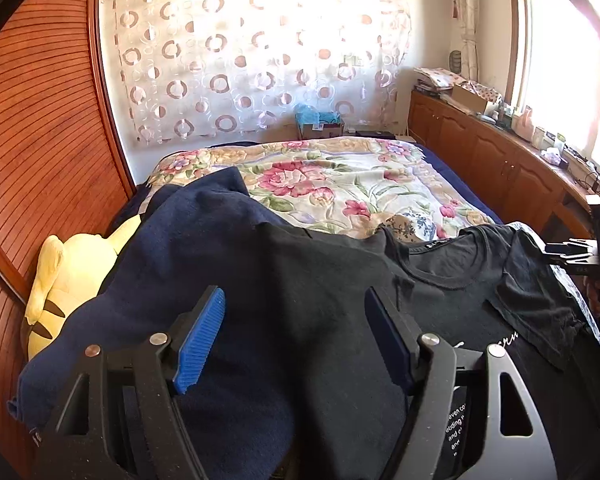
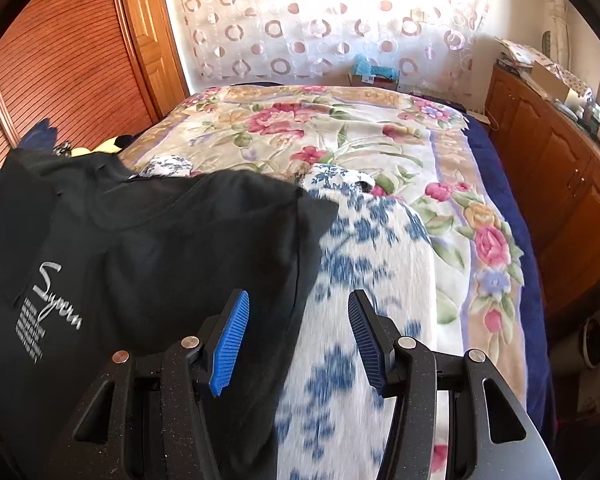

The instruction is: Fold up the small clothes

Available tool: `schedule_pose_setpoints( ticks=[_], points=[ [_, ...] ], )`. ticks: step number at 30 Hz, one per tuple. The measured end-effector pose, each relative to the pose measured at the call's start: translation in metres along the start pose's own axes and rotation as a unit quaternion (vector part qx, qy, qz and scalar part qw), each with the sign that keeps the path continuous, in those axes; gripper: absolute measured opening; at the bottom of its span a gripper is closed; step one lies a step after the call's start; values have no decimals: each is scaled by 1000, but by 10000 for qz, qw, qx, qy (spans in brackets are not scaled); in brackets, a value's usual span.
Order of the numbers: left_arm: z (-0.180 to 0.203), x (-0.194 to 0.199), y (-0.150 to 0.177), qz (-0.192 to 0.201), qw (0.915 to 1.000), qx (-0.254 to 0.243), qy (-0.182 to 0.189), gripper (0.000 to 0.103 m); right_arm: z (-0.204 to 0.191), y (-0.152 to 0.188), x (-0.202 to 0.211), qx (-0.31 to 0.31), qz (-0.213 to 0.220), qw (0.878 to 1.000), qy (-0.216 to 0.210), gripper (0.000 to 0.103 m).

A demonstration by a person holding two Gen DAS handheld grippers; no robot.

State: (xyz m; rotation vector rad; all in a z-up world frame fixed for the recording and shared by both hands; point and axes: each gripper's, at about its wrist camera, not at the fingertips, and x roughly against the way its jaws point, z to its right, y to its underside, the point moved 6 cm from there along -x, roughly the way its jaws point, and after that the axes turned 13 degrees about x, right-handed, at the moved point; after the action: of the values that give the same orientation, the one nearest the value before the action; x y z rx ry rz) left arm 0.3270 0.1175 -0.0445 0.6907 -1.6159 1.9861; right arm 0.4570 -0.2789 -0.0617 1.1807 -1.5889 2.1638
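Lying beneath both grippers, the black T-shirt (image 1: 440, 280) goes ungripped; jaws apart.

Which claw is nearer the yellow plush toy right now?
Left. The left claw hangs open over the navy garment, which lies against the yellow plush toy. The right claw is farther off, beyond the black T-shirt, above the blue-and-white floral fabric.

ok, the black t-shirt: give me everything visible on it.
The black t-shirt looks like soft cotton knit. It lies face up and rumpled on the bed, round collar with an inside label, white script logo above a block of small print. One sleeve is folded in over the chest. It overlaps a navy garment and a blue-and-white floral cloth. Both grippers stand open above it, not gripping.
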Motion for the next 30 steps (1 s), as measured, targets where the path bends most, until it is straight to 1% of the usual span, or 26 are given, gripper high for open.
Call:
schedule_pose_setpoints(
  ticks=[2,4,5,6,8,10,11,13,15,16,18,19,22,25,26,27,28,30],
  points=[
    [0,-3,0,-24,10000,1,-10,67,3,-4,-11,-25,-31,10000,4,54],
    [0,-6,1,-67,10000,-6,-8,58,3,-9,-20,-44,-40,10000,27,54],
    [0,-6,2,-67,10000,-8,25,55,3,-12,-25,-47,-52,10000,42,54],
    [1,-5,3,-55,9999,-21,83,50,1,-15,-29,-41,-61,10000,59,54],
    [1,-4,3,-34,9999,-76,89,48,-2,-14,-33,30,-81,9999,82,54],
    [2,-5,3,-57,9999,-116,88,48,-9,-14,-33,307,-11,9991,306,54],
    [2,-5,2,-70,9999,-126,79,48,-11,-12,-32,335,41,9988,357,54],
    [1,-6,1,-71,9999,-139,63,48,-10,-10,-31,210,105,9993,284,54],
    [2,-6,1,-72,9998,-154,84,48,-10,-10,-31,221,111,9994,257,54],
    [2,-6,0,-72,9998,-174,88,38,-11,-10,-30,227,106,9993,265,54],
    [4,-5,-1,-29,9997,-231,-2,25,-12,-10,-30,255,96,9992,296,54],
    [6,-4,-2,1,9996,-270,-32,16,-11,-11,-31,253,94,9992,292,54],
    [11,-1,-2,17,9993,-374,-1,7,-12,-11,-32,262,95,9992,297,54],
    [18,3,0,68,9988,-481,47,5,-11,-11,-31,300,97,9990,304,54],
    [21,5,1,90,9986,-523,74,5,-10,-14,-32,311,100,9991,286,49],
    [25,8,2,120,9982,-574,113,5,-10,-16,-32,335,121,9991,226,41],
    [29,10,2,148,9980,-604,138,5,-12,-16,-32,375,142,9990,188,35],
    [37,15,4,182,9973,-670,240,5,-12,-17,-30,424,175,9988,141,7]
  ],
)
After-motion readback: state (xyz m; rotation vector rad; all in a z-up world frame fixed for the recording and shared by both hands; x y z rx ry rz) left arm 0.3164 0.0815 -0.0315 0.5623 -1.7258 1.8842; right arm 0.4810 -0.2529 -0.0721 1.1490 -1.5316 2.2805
